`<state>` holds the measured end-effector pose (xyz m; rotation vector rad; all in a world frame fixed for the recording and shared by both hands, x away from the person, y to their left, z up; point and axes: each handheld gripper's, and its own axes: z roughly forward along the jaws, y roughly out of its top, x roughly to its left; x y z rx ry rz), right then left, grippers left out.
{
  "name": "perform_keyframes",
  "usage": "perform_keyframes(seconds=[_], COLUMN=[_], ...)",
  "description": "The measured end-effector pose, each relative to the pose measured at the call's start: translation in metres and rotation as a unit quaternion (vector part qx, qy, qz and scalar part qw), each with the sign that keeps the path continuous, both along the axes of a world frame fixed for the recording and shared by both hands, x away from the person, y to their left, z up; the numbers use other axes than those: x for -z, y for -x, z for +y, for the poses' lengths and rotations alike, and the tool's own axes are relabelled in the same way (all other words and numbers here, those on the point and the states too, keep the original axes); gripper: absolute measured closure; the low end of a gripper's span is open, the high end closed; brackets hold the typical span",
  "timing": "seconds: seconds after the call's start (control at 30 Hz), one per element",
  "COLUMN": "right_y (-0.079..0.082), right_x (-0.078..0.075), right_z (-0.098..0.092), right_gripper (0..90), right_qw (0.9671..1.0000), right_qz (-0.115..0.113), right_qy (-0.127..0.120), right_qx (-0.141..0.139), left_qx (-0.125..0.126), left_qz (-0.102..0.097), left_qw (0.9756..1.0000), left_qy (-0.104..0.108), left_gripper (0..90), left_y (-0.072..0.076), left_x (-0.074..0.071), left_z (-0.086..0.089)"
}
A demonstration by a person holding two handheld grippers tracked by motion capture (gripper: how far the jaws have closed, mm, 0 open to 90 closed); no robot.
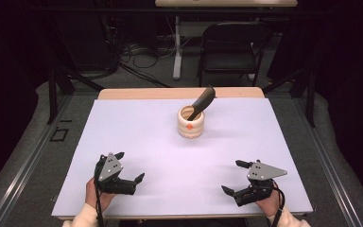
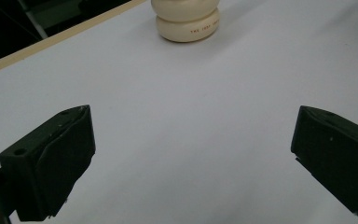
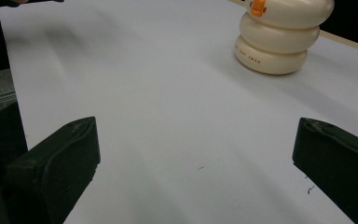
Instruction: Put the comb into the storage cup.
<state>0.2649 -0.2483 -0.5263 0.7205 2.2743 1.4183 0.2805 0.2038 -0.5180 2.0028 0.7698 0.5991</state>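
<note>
- Cream ribbed holder (image 1: 192, 122) at worktop (image 1: 137, 142) twelve o'clock, dark spatula (image 1: 203, 101) leaning inside; likely light, stiff, tippy; grip its handle
- Left claw (image 1: 129, 166) and right claw (image 1: 232, 176) both gape, empty

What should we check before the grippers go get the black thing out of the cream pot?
1. Left gripper open: ok.
2. Right gripper open: ok.
3. Both grippers hold nothing: ok.
4. Cream pot upright on the white mat: ok.
5. Black tool leans out over the rim, handle free to grab: ok.
6. Whether the pot would tip when the tool is pulled: cannot tell.
</note>
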Motion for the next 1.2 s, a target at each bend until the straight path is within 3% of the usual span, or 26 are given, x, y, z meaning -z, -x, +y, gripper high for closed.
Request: perform_keyframes(seconds=[0.83, 1.2], right_y=[0.000, 0.000], right_x=[0.001, 0.001], right_z=[0.001, 0.001], right_gripper=[0.2, 0.1], right_qw=[1.0000, 1.0000], right_qz=[0.000, -0.001], right_qy=[0.003, 0.006], right_qx=[0.001, 0.000], left_qx=[-0.001, 0.006], left_qz=[-0.020, -0.014], left_qw=[0.9998, 0.9999], left_qy=[0.002, 0.000], left_gripper=[0.0, 0.0], left_y=[0.026, 0.024], left_x=[0.006, 0.007], left_z=[0.009, 0.010])
